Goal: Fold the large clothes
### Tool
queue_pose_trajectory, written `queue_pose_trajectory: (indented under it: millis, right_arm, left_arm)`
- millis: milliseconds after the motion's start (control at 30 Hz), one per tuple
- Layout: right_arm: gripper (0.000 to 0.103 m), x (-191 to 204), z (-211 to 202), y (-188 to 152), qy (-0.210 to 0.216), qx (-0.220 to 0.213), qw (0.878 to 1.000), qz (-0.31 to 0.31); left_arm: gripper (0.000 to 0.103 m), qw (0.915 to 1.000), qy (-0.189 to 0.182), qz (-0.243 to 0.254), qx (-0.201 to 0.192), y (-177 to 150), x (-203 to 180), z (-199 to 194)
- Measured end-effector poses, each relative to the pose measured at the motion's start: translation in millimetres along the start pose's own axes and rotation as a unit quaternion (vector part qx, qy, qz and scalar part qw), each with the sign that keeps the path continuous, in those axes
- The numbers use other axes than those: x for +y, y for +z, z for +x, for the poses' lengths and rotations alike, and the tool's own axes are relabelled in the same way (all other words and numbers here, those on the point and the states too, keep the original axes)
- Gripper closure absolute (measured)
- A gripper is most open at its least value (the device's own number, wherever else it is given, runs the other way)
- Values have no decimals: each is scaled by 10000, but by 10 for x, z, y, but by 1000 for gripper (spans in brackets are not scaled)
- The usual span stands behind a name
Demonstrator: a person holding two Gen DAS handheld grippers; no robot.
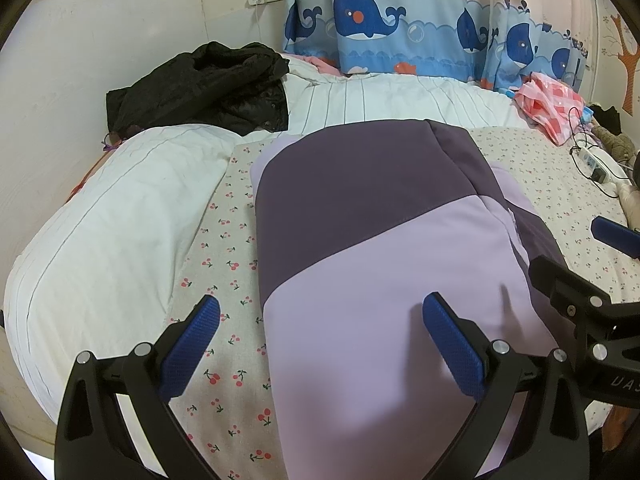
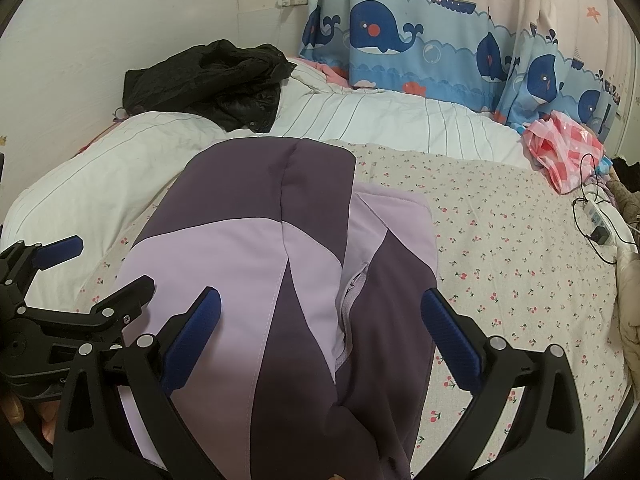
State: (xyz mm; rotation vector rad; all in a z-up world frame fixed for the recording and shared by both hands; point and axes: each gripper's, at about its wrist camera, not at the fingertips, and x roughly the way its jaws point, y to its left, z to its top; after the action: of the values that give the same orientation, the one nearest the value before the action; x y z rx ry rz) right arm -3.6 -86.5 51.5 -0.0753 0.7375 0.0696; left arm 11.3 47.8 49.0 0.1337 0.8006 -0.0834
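Below my left tongs (image 1: 320, 340), the near end of the two-tone purple padded jacket (image 1: 360, 240) runs off the frame. The crumpled black garment (image 1: 200, 84) ahead hides the white striped quilt (image 1: 100, 220) beneath.

Open left tool (image 1: 320, 340), folded purple jacket (image 1: 380, 260)
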Motion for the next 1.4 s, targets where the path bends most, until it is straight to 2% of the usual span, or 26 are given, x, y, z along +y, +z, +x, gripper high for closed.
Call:
queue_pose_trajectory:
  millis: [1400]
  right_arm:
    - [6,2,41,-28,-122,4,9999,-51]
  left_arm:
    - [6,10000,57,3,-18,-29,-26,2]
